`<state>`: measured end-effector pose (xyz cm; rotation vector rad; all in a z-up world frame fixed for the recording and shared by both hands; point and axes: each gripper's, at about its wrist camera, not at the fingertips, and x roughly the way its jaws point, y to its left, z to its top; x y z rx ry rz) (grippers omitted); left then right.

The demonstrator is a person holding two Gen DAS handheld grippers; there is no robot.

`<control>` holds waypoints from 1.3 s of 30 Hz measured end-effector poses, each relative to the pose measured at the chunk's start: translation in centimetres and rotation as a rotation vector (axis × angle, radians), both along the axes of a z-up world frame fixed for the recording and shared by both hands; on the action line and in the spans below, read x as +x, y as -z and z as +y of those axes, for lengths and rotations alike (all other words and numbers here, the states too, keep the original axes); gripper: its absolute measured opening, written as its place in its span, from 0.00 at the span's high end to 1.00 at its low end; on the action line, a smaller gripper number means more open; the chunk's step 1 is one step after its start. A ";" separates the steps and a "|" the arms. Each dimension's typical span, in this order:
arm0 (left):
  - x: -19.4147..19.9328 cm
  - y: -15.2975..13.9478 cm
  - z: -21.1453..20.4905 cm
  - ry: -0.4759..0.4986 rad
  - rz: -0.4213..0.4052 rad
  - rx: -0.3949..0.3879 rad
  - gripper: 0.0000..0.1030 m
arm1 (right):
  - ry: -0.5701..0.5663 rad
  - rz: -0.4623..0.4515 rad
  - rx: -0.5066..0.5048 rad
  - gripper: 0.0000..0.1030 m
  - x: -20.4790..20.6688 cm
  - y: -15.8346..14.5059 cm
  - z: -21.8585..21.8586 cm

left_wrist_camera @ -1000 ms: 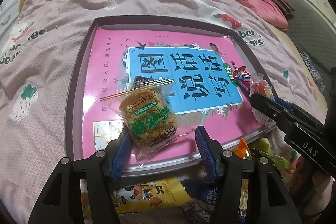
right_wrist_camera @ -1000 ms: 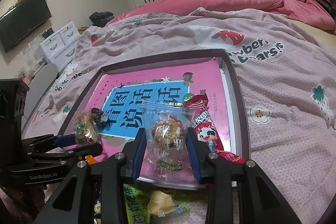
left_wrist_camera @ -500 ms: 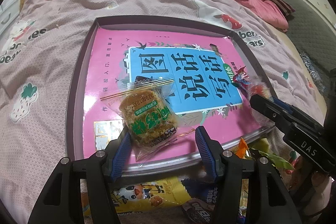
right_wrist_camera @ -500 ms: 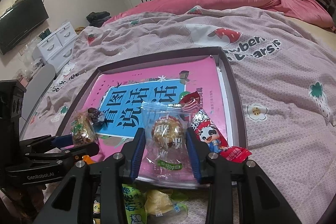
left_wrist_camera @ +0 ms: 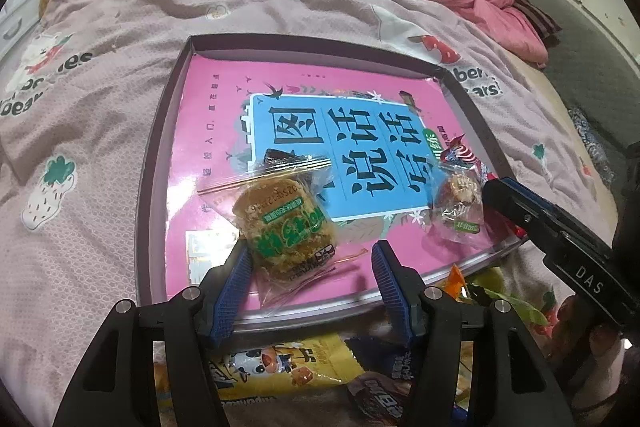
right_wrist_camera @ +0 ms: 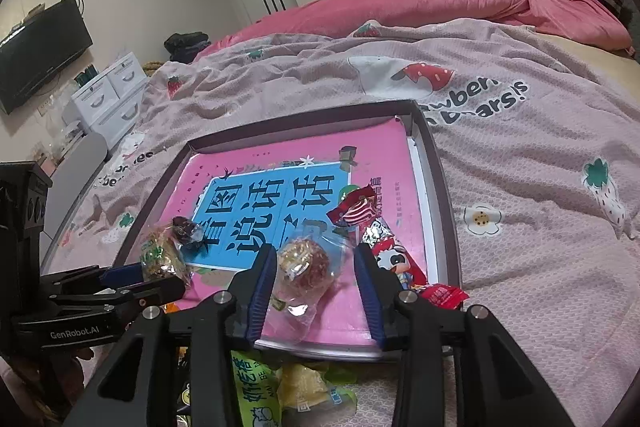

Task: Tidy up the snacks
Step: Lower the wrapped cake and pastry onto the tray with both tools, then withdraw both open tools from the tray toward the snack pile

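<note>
A dark-rimmed tray point(left_wrist_camera: 156, 155) on the bed holds a pink and blue book. A green-labelled cake in clear wrap point(left_wrist_camera: 284, 227) lies on the book between the fingers of my open left gripper point(left_wrist_camera: 310, 255), close to the left pad and well apart from the right one. My right gripper point(right_wrist_camera: 315, 251) is opening. A round brown snack in clear wrap point(right_wrist_camera: 304, 263) rests on the book between its pads, and the right pad stands clear of it. In the left wrist view that same round snack point(left_wrist_camera: 460, 199) lies beside the right gripper's finger.
A red milk-candy packet point(right_wrist_camera: 376, 239) and a dark wrapped candy point(right_wrist_camera: 186, 229) also lie on the book. Loose snack packets are piled before the tray's near rim, with a yellow one point(left_wrist_camera: 276, 367) and a green one point(right_wrist_camera: 252, 379) among them. A strawberry-print blanket surrounds the tray.
The right gripper's jaws have spread apart and the round snack has settled onto the book. The left gripper and the green-labelled cake have not moved.
</note>
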<state>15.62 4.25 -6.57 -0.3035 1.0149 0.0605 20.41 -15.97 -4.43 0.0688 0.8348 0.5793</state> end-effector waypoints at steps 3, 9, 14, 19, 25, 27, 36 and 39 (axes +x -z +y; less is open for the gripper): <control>-0.1 -0.3 0.0 0.000 -0.005 -0.001 0.38 | 0.004 -0.003 0.011 0.57 -0.1 -0.2 -0.2; -0.6 -1.3 0.2 0.000 -0.029 -0.006 0.34 | 0.010 -0.016 0.033 0.55 -0.3 -0.8 -0.6; -0.9 -2.1 0.3 -0.004 -0.046 -0.007 0.32 | 0.007 -0.028 0.046 0.52 -0.5 -1.3 -0.8; -1.4 -3.1 0.5 -0.010 -0.063 -0.013 0.30 | 0.006 -0.039 0.057 0.50 -0.7 -1.8 -0.9; -2.1 -4.3 0.9 -0.027 -0.086 0.002 0.30 | 0.006 -0.069 0.059 0.50 -1.1 -2.6 -1.3; -2.2 -4.6 1.0 -0.029 -0.091 0.000 0.30 | 0.004 -0.081 0.059 0.49 -1.4 -2.9 -1.4; -3.1 -6.2 1.2 -0.035 -0.128 0.004 0.28 | -0.003 -0.141 0.043 0.47 -2.5 -4.3 -1.8; -3.4 -6.5 1.3 -0.034 -0.135 -0.011 0.27 | -0.007 -0.151 0.034 0.47 -2.9 -4.6 -1.9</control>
